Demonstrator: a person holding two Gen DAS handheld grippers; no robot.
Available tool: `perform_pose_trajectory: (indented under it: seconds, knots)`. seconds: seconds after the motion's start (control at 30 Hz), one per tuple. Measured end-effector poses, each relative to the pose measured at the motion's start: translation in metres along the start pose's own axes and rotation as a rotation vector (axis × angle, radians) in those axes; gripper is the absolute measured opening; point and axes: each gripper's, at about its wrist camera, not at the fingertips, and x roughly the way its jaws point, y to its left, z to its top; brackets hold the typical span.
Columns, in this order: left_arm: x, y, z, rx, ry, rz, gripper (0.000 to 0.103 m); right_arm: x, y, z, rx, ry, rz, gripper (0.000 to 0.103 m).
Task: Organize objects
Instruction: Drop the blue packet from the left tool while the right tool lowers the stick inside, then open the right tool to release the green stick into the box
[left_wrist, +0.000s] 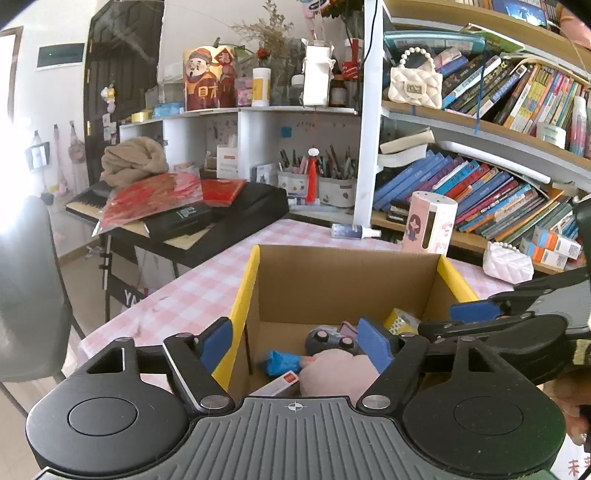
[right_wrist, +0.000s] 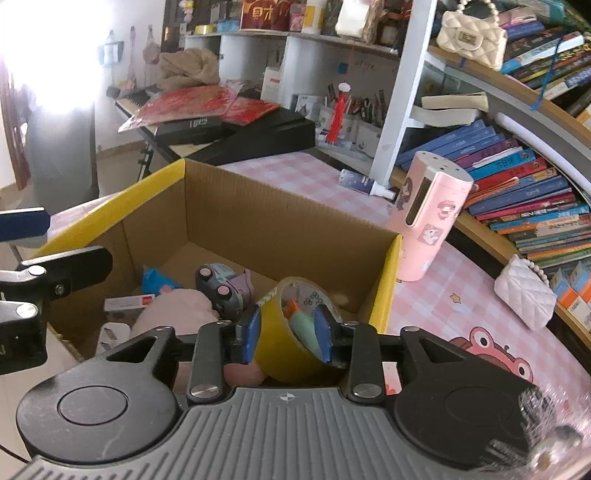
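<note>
An open cardboard box (left_wrist: 255, 280) (right_wrist: 258, 221) with yellow flaps stands on the pink checked table. In it lie a pink plush (left_wrist: 332, 373) (right_wrist: 177, 310), a grey toy car (left_wrist: 328, 341) (right_wrist: 221, 288), a blue item (left_wrist: 282, 362) and a small white-and-red carton (right_wrist: 127, 302). My left gripper (left_wrist: 295, 347) hangs open over the box's near left corner with nothing between its pads. My right gripper (right_wrist: 287, 334) is over the near right corner. A yellow tape roll (right_wrist: 280, 354) sits tilted there, its wall between the pads; the right pad stands inside the hole, apart from it.
A pink cylinder (left_wrist: 430, 225) (right_wrist: 430, 221) and a white quilted purse (left_wrist: 508, 264) (right_wrist: 524, 299) stand on the table right of the box. Bookshelves (left_wrist: 480, 192) run along the right. A black keyboard (left_wrist: 221, 218) and a grey chair (left_wrist: 29, 295) are on the left.
</note>
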Motion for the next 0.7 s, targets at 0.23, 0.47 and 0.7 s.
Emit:
perform_pose_trajectory:
  seconds: [0.23,0.47,0.7]
  knots:
    - [-0.021,0.004,-0.003,-0.011,-0.027,-0.019,0.085,-0.033,0.003,-0.004,0.067,-0.05,-0.018,0.038]
    - [-0.039,0.009,-0.008,-0.016,-0.027,-0.036,0.088,-0.066,0.005,-0.014,0.155,-0.085,-0.062,0.046]
    - [-0.059,0.017,-0.017,-0.026,-0.017,-0.047,0.092,-0.099,0.013,-0.034,0.206,-0.11,-0.145,0.058]
